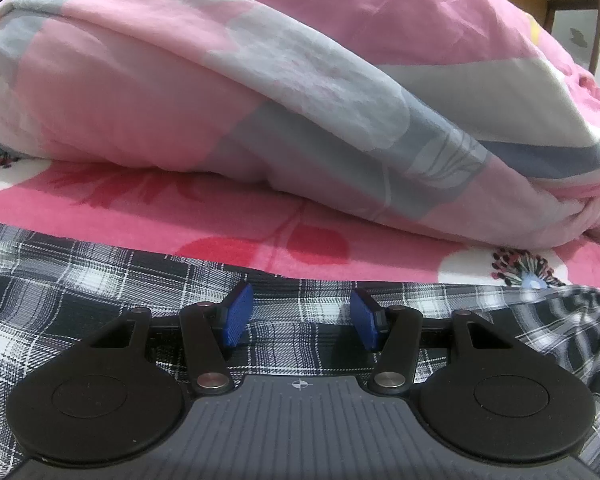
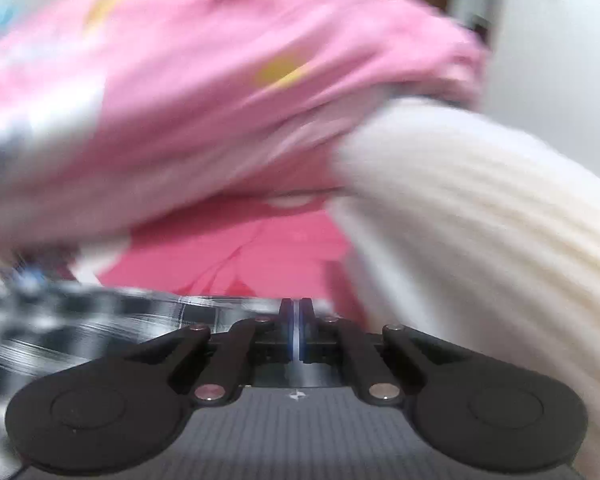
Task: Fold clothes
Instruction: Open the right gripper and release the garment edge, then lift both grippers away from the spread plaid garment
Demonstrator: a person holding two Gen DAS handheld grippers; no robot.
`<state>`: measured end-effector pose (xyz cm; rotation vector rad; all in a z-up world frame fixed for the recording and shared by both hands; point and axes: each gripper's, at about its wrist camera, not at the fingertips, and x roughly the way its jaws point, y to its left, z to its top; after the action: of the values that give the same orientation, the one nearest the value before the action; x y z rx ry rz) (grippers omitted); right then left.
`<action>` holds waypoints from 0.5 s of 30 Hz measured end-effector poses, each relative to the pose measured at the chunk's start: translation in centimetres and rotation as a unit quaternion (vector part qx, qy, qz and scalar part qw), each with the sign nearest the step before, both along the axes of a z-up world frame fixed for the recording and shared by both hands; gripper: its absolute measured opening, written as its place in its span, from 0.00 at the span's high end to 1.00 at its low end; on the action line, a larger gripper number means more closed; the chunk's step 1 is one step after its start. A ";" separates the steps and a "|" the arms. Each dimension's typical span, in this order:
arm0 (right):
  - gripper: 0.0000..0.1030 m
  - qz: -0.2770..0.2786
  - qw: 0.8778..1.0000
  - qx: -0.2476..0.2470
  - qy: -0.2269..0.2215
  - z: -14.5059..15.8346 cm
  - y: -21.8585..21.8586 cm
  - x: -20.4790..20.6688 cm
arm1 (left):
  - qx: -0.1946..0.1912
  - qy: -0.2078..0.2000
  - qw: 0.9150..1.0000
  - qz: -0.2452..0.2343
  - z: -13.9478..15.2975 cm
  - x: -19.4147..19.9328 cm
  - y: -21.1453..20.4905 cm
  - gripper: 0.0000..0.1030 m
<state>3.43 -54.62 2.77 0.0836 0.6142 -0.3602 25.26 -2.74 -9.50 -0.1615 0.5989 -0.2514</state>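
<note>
I am hovering my left claw (image 1: pixel 300 316), pads apart, over the plaid garment (image 1: pixel 100 292) just in front of the rolled quilt (image 1: pixel 220 92), steadying it for folding, while my right claw (image 2: pixel 296 320) is pressed together, seemingly on nothing.

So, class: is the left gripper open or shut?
Open: the left gripper shows plaid garment between its separated blue pads.

No readable text, label, brand or number in either wrist view. Only sign: small white crosshair mark (image 1: pixel 298 384) printed on grey ribbed body of my left gripper, centred between the two finger pivots. Matching mark (image 2: pixel 296 395) on my right gripper's body, smeared by motion blur, probably same crosshair. Printed patterns on fabrics carry no lettering that I can make out.
</note>
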 end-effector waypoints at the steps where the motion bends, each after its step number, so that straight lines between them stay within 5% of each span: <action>1: 0.98 -0.023 0.999 0.035 -0.014 1.0 -0.8 -2.7 | 0.004 0.000 1.000 0.000 0.0 0.0 -0.1 0.47; 4: 0.86 -0.081 0.983 0.159 -0.048 2.0 -3.1 -9.4 | 0.018 0.000 1.000 0.001 0.1 -0.1 -0.5 0.47; 7: 0.72 -0.104 0.951 0.287 -0.037 -1.6 -4.7 -12.5 | 0.034 -0.001 0.999 0.002 0.3 -0.2 -0.9 0.47; 13: 0.71 -0.164 0.880 0.446 -0.021 -11.3 -7.2 -11.5 | 0.035 -0.028 0.999 0.013 3.4 -3.2 -0.3 0.47; 15: 0.71 -0.162 0.873 0.458 -0.049 -12.1 -7.7 -10.6 | 0.035 -0.044 0.998 -0.003 5.0 -5.4 -0.1 0.47</action>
<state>-7.13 -62.31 -9.34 1.1256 0.6274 -0.3587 19.90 -2.86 -4.53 -0.0807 0.5208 -0.2415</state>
